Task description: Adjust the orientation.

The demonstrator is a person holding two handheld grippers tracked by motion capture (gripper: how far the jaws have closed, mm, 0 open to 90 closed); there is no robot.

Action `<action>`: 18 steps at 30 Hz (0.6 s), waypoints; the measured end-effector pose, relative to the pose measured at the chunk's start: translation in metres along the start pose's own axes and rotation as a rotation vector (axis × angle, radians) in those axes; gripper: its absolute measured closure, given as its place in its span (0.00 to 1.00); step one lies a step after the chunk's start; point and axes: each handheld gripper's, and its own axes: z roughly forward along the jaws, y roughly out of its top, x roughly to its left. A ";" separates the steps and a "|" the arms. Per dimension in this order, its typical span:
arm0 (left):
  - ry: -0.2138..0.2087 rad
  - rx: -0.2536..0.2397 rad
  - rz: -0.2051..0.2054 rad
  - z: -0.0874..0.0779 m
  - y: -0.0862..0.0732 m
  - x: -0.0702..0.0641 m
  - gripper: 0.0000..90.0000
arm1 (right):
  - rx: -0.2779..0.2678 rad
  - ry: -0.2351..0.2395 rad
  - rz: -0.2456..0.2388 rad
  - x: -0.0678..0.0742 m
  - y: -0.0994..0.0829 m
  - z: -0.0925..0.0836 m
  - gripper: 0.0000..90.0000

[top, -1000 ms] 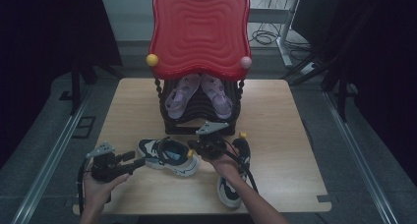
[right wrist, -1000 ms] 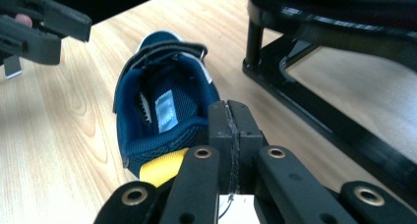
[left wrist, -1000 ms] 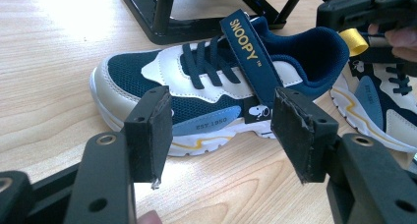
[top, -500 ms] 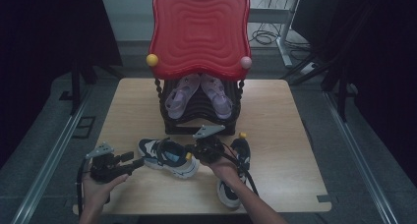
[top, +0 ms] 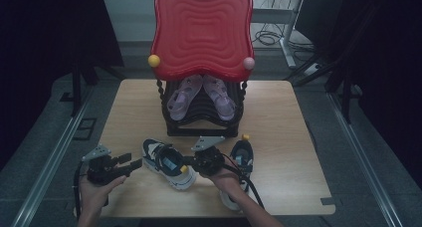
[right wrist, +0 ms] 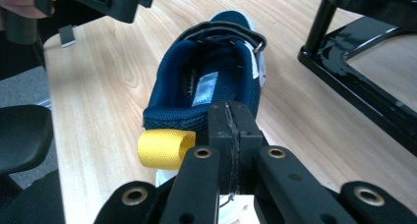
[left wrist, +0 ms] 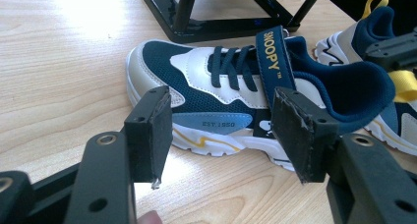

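the right claw [top: 191, 163], pinching the sneaker's [top: 166, 162] heel collar, has dragged it leftward toward the waiting, spread left claw [top: 130, 162]; likely a handover.

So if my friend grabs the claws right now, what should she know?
Right claw: shut, pinching the heel rim of the near sneaker, beside its yellow loop.
Left claw: open, aimed at that sneaker's side, not touching it.
Second sneaker lies on the table by the right hand.
Black rack already holds purple sandals.
Done: heel gripped. Left, probably: lift both sneakers onto the rack.
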 end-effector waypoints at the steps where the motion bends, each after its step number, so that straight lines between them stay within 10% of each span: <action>1: 0.000 0.000 0.000 0.000 0.000 0.000 0.46 | -0.001 0.004 -0.003 0.001 -0.001 0.000 0.99; 18: 0.015 0.000 0.002 -0.002 -0.001 0.001 0.46 | -0.018 0.069 -0.038 0.028 -0.004 0.006 0.99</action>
